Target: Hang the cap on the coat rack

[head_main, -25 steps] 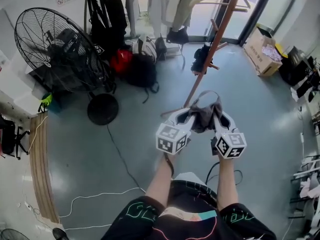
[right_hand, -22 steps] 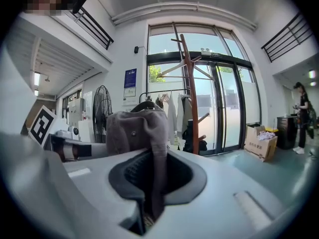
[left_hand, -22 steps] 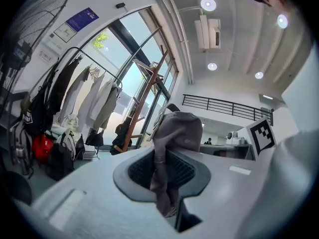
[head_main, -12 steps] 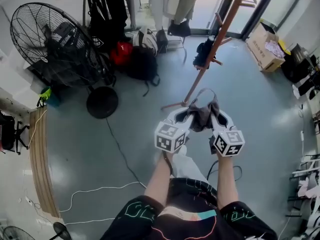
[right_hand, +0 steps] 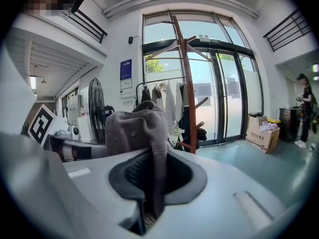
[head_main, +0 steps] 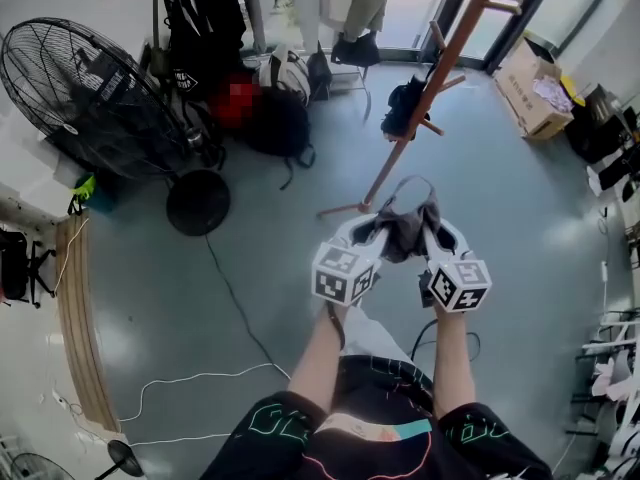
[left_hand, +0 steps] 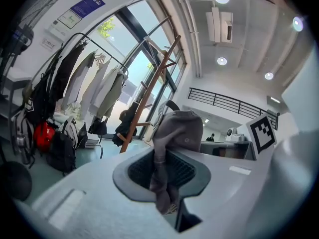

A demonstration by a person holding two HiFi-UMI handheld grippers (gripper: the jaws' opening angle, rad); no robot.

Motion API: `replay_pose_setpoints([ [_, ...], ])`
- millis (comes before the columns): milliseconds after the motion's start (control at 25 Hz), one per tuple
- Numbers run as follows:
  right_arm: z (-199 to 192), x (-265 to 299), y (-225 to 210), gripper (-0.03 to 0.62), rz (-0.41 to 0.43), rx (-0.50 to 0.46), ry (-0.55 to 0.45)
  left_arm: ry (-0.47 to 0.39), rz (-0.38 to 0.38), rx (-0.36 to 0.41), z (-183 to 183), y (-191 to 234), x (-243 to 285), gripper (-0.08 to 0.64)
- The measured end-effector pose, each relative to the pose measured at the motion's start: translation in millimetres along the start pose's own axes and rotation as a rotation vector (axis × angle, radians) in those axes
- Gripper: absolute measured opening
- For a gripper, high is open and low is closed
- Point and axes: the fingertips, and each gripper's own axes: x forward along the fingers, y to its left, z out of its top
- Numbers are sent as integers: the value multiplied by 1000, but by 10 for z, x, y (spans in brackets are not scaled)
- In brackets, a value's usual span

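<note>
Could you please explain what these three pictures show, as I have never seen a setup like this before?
There is no robot here: a person holds a white two-jaw left gripper and right gripper, one in each hand. The wide picture comes from a camera on the person's head, looking down; the other two come from cameras riding on each gripper. Both grippers are shut on a grey fabric cap, held between them. Ahead stands a reddish-brown wooden coat rack. On the blue-grey floor are a black standing fan, a black backpack and a brown cardboard box.
</note>
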Motion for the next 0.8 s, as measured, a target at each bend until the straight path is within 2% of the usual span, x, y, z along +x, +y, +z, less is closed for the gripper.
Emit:
replay_pose_setpoints([
  [480,-220,521,-309,51,50,81,50,77,91,-22,-188,417,423,63],
  [640,-166,653,-510,51,63,111,47,98,120,-9,-113,489,668,63],
  [800,-137,781,-793,51,68,137,30,129,115,19,-74,516,955,63],
])
